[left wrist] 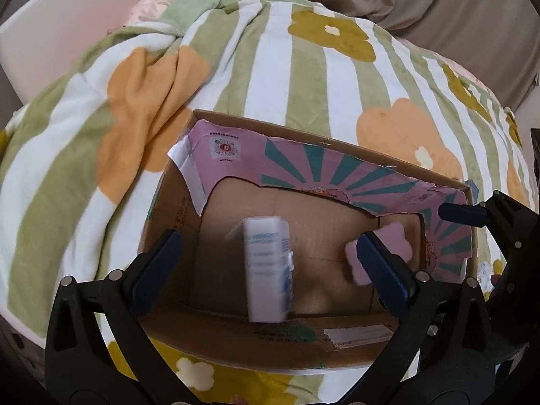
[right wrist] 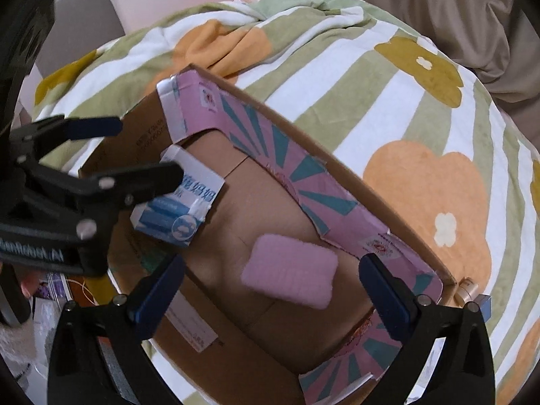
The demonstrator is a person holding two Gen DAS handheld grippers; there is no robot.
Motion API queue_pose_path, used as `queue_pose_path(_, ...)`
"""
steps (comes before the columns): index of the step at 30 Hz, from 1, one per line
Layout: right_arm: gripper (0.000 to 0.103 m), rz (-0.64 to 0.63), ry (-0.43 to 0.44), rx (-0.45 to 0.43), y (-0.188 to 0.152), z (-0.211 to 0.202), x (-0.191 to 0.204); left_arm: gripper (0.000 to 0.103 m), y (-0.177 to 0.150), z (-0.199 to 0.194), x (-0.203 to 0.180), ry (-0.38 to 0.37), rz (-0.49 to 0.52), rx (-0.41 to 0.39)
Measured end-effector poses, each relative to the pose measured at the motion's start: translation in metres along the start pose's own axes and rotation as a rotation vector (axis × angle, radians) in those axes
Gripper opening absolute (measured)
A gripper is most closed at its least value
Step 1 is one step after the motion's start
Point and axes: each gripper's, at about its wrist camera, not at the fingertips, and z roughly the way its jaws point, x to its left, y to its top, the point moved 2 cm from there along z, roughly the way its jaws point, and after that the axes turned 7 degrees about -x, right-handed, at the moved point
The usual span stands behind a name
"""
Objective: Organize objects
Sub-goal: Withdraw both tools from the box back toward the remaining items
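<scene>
An open cardboard box (left wrist: pixel 168 212) with torn pink-and-teal flaps lies on a bed. My left gripper (left wrist: pixel 270 265) hangs over it, open. A blurred white-and-blue carton (left wrist: pixel 266 270) stands between its fingers, with a gap on each side. A pink sponge (left wrist: pixel 398 239) lies on the box floor, partly behind one pad. In the right wrist view my right gripper (right wrist: pixel 273 292) is open above the pink sponge (right wrist: pixel 290 275) and does not touch it. The left gripper (right wrist: pixel 148 148) reaches in from the left over the carton (right wrist: pixel 179 206). The cardboard box (right wrist: pixel 371 184) fills the middle.
A green-and-white striped blanket (left wrist: pixel 270 67) with orange and mustard flowers covers the bed. A white board (left wrist: pixel 60 23) and beige fabric (left wrist: pixel 438 0) stand behind. A small gold-capped item (right wrist: pixel 467 287) and a blue box (right wrist: pixel 484 303) sit outside the box's right corner.
</scene>
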Motion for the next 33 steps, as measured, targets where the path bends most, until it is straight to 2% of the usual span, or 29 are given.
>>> queue_pose_path(7, 0.102, -0.049, -0.014, 0.013, -0.003, -0.002, 0.010, 0.103, -0.009, -0.002, 0.005, 0.015, -0.008, 0.000)
queue_pose_path(13, 0.102, -0.082, -0.084, -0.031, -0.002, -0.016, 0.020, 0.103, -0.012, -0.012, 0.010, 0.022, -0.010, -0.013)
queue_pose_path(17, 0.102, -0.078, -0.108, -0.068, 0.000, -0.027, 0.020, 0.103, -0.012, -0.026, 0.010, 0.057, 0.015, -0.056)
queue_pose_path(22, 0.102, -0.058, -0.104, -0.086, 0.001, -0.038, 0.019, 0.103, -0.011, -0.036, 0.009, 0.017, 0.001, -0.061)
queue_pose_path(28, 0.102, -0.037, -0.131, -0.185, 0.004, -0.066, 0.017, 0.103, -0.008, -0.051, 0.003, 0.038, 0.015, -0.074)
queue_pose_path(33, 0.102, -0.011, -0.190, -0.239, 0.007, -0.087, 0.009, 0.103, -0.005, -0.062, -0.008, 0.015, 0.051, -0.051)
